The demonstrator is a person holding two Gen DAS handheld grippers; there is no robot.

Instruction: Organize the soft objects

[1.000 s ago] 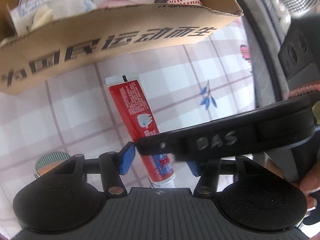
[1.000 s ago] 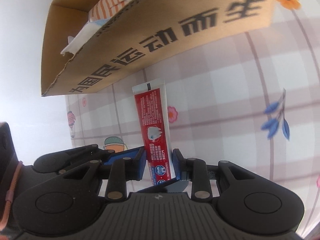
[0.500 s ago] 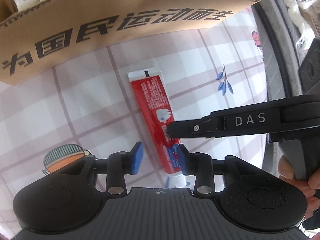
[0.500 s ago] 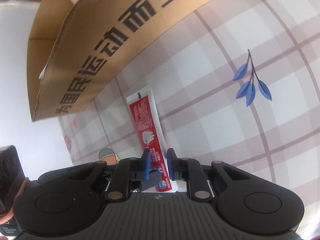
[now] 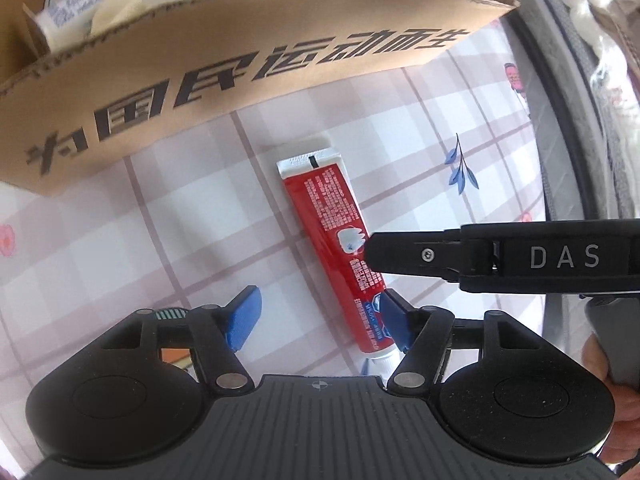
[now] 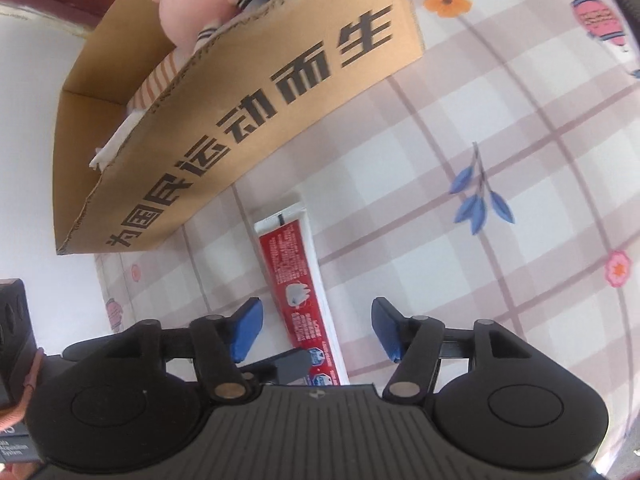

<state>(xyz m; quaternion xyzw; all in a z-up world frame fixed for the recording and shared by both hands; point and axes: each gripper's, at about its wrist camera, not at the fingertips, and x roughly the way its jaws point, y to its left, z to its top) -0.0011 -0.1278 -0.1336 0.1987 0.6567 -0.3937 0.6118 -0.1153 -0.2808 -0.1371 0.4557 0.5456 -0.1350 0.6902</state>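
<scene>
Two fisheye views looking down past blue-padded fingers onto a tabletop point(image 5: 168, 216) covered by a pale checked cloth printed with flowers and blue leaves.

Centre of both views: a red toothpaste tube point(image 5: 340, 240) lying flat on the cloth, white crimped end pointing toward a cardboard box point(image 5: 240, 64), cap end nearest the cameras. Near the box's printed front wall, but apart from it.

Left hand-held gripper point(image 5: 316, 320): released, jaws spreading wider at this moment. Lower end of the tube lying between the blue pads; right pad point(image 5: 394, 326) just beside the tube's edge, possibly touching, left pad well off it. No squeeze visible.

Right hand-held gripper point(image 6: 316, 328): also released and widening, tube passing between the pads with bare cloth on both sides. In the left wrist view, seen as a black finger marked "DAS" reaching in from the right, tip over the tube's middle; contact impossible to tell.

Cardboard box: open-topped, black printed characters along the front. Inside, a pink plush toy point(image 6: 192, 12), a striped orange-and-white item, white packets and something blue.

Part of a person's hand point(image 5: 616, 384) at the right edge of the left wrist view, gripping the handle.
</scene>
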